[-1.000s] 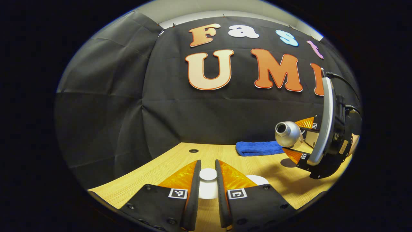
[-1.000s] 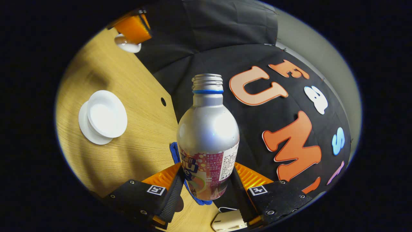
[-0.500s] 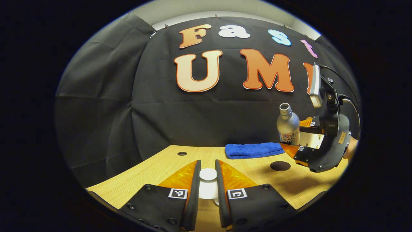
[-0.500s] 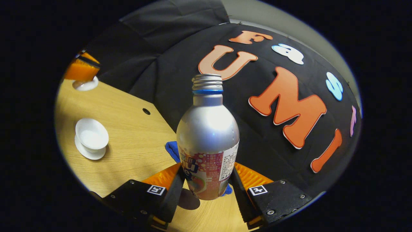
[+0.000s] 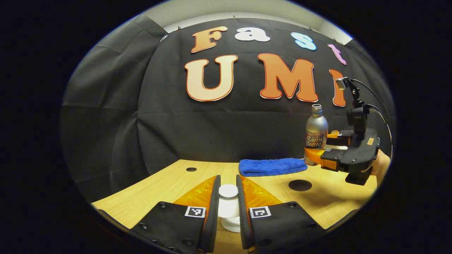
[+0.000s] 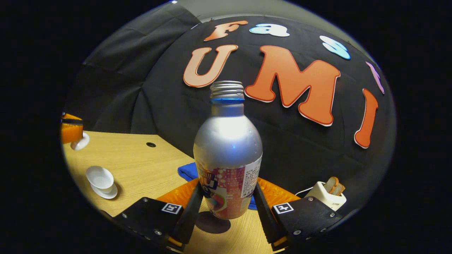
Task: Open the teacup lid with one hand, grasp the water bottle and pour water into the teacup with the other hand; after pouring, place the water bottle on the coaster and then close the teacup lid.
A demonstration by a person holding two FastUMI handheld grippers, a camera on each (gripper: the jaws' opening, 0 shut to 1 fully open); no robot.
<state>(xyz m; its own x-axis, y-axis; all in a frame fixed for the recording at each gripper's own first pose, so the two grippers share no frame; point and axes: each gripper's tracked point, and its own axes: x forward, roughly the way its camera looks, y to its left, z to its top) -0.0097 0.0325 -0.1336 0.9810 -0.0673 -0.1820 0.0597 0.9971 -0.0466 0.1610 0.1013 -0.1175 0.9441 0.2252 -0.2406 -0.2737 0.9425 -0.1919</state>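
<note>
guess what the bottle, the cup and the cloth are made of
Bottle: likely aluminium, going by its matte silver body with soft highlights, threaded neck and printed label.
Cup: probably glazed ceramic, being plain glossy white, though plastic is possible.
Cloth: blue terry or microfibre, from its fuzzy, folded look.

Silver water bottle [image 6: 227, 155], uncapped, upright, printed label low on body, held above the table [image 6: 141, 165] over a dark round coaster [image 6: 213, 222], not touching it. White teacup [image 6: 100, 177] open on its white saucer [image 6: 106, 192], far left on table. White teacup lid [image 5: 228, 204] lifted, off the cup, knob up.
</note>
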